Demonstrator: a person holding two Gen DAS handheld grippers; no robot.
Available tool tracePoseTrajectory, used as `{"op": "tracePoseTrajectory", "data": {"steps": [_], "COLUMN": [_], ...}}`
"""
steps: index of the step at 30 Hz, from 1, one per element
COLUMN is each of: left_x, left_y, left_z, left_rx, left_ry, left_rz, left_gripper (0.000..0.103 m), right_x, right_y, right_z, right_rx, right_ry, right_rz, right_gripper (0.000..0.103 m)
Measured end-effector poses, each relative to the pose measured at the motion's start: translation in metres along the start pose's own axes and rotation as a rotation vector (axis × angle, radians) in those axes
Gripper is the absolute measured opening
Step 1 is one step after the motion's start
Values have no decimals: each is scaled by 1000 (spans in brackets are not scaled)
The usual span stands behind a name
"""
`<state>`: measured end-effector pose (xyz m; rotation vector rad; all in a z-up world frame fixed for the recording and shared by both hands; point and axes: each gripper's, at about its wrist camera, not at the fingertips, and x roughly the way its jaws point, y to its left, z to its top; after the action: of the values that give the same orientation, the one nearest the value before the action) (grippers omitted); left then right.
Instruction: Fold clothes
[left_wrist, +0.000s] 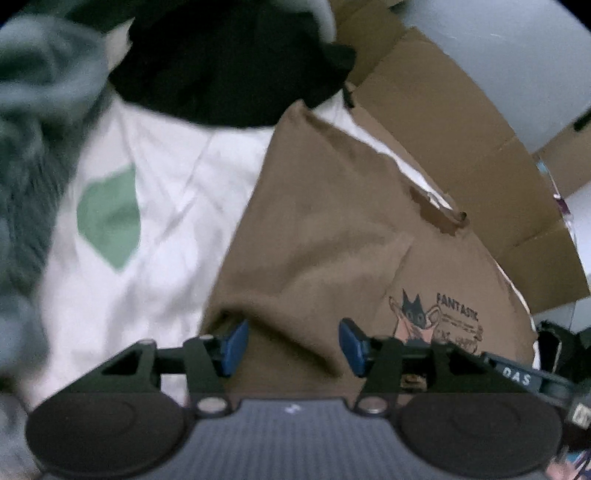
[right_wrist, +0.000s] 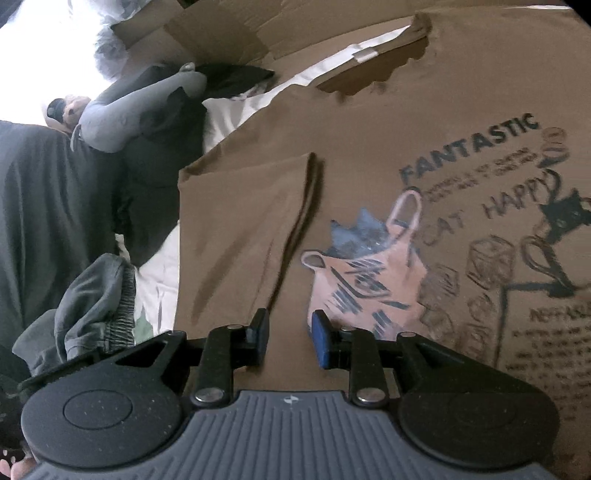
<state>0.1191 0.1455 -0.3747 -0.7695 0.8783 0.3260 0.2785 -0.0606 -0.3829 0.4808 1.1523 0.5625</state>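
The left gripper (left_wrist: 293, 345) stands spread above a raised ridge of the brown cat-print T-shirt (left_wrist: 332, 236), its pads clear of the cloth; the right gripper (right_wrist: 289, 338) is narrowly parted over the flat shirt, pinching nothing. The shirt lies on a white sheet (left_wrist: 177, 206), one sleeve (right_wrist: 240, 236) folded inward. That loose ridge could slump and leave a crooked crease. One brown shirt, one black garment (left_wrist: 229, 70) beyond, one grey pile (left_wrist: 26, 147), one cardboard box (left_wrist: 461, 122) alongside.
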Motion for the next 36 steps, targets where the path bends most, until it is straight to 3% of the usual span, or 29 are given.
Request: {"op": "tracePoseTrajectory", "data": {"steps": [4, 8, 11, 15, 18, 21, 22, 23, 27, 31, 34, 36], "left_x": [15, 25, 28, 36, 39, 50, 50, 51, 49, 51, 51, 45], "left_y": [-1, 5, 12, 17, 13, 16, 16, 16, 14, 11, 15, 17], "left_z": [-9, -13, -20, -29, -32, -34, -34, -34, -32, -33, -34, -35], "left_rx": [-40, -87, -147, -232, -240, -324, -331, -337, -371, -364, -329, -282], "left_ry": [-4, -86, -154, -152, -120, -65, -63, -61, -43, -19, 24, 35], "left_rz": [-34, -80, -186, -283, -329, -386, -393, -399, -452, -435, -313, -289], "left_gripper": [61, 61, 70, 65, 46, 27, 11, 6, 6, 6, 19, 24], "right_x": [-6, -14, -22, -25, -25, -27, -27, -28, -29, -28, -27, -27], "right_y": [-3, -5, -5, -2, -3, -6, -6, -6, -6, -7, -8, -8], "right_z": [-6, -12, -16, -22, -25, -28, -29, -29, -31, -30, -30, -29], "right_rx": [8, 32, 62, 52, 58, 69, 71, 74, 74, 84, 82, 76], "right_ry": [-9, -46, -81, -94, -97, -106, -110, -115, -127, -130, -128, -126], "right_rz": [-18, -54, -53, -50, -52, -50, -49, -47, -41, -44, -45, -47], "right_gripper": [27, 27, 27, 27, 27, 27, 27, 27, 27, 27, 27, 27]}}
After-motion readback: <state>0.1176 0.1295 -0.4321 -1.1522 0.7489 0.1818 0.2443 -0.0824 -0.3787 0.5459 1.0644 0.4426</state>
